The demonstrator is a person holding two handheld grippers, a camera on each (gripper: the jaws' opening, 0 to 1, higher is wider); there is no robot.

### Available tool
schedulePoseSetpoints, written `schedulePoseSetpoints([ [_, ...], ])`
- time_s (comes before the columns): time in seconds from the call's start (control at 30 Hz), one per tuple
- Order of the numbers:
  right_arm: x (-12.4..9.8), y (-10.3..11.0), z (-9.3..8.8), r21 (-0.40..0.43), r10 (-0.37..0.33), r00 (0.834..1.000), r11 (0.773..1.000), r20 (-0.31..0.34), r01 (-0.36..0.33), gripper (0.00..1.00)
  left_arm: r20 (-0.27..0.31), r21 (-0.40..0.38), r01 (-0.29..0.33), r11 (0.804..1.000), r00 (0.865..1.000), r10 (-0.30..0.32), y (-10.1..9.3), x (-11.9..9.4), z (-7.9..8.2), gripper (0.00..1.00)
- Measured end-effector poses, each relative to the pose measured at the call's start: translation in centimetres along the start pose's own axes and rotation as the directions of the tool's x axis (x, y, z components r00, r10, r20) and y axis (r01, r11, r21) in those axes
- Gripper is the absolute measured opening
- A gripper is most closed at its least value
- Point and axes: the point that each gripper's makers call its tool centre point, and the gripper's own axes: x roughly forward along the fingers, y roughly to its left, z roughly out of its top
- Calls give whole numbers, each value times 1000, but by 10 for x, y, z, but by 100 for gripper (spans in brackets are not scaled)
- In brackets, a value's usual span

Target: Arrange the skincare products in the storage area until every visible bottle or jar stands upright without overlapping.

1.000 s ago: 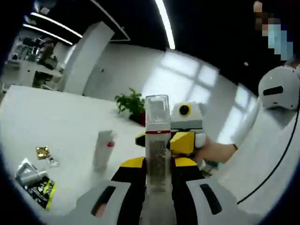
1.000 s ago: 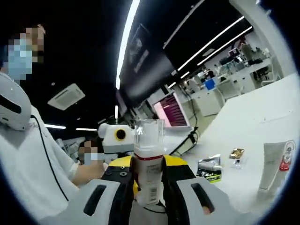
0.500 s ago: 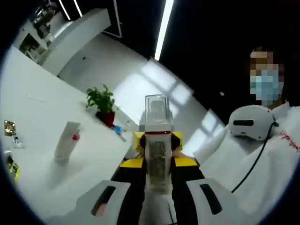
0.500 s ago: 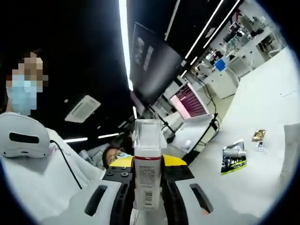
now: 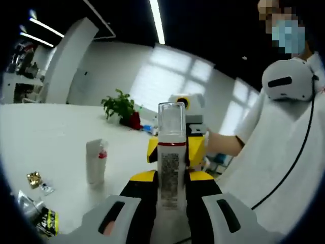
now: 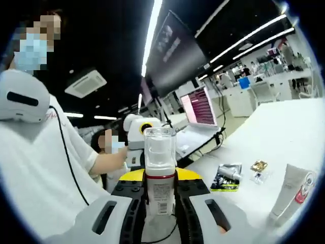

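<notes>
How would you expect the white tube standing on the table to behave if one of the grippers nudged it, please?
The white tube stands upright on its narrow end, tall for that footing, so a sideways nudge would probably tip it. It looks like soft plastic, likely light and squeezable. On the smooth white table it might slide first.

Both views are looking from close range along their own jaws at the same clear-capped bottle [image 5: 171,152] [image 6: 160,173] from opposite sides, sharing the white surface [image 5: 45,137] [image 6: 284,127], its standing tube [image 5: 95,161] [image 6: 292,190], and the person behind.
</notes>
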Motion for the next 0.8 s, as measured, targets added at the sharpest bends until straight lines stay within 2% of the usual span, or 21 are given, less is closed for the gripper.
schedulePoseSetpoints([
  [0.1, -3, 1, -10, -88, -4, 999, 996, -47, 0, 19, -53, 48, -14, 999, 998, 17, 2, 5, -9, 26],
  [0.2, -5, -2, -21, -192, -27, 995, 981, -101, 8, 19, -109, 114, -34, 993, 993, 46, 7, 11, -18, 26],
  [0.27, -6, -5, -25, -183, -31, 993, 983, -110, 10, 19, -130, 139, -39, 990, 990, 57, 11, 14, -23, 26],
  [0.4, -10, -12, -28, -180, -46, 993, 983, -109, 26, 19, -122, 125, -47, 991, 991, 62, 20, 19, -26, 26],
  [0.57, -16, -30, -43, -184, -70, 984, 982, -166, 39, 20, -168, 182, -49, 982, 983, 80, 28, 29, -37, 26],
  [0.67, -17, -33, -54, -171, -81, 976, 984, -203, 46, 20, -205, 216, -41, 975, 975, 86, 32, 35, -47, 25],
  [0.8, -22, -41, -67, -147, -105, 967, 987, -234, 72, 20, -226, 223, -42, 974, 970, 94, 37, 42, -57, 25],
])
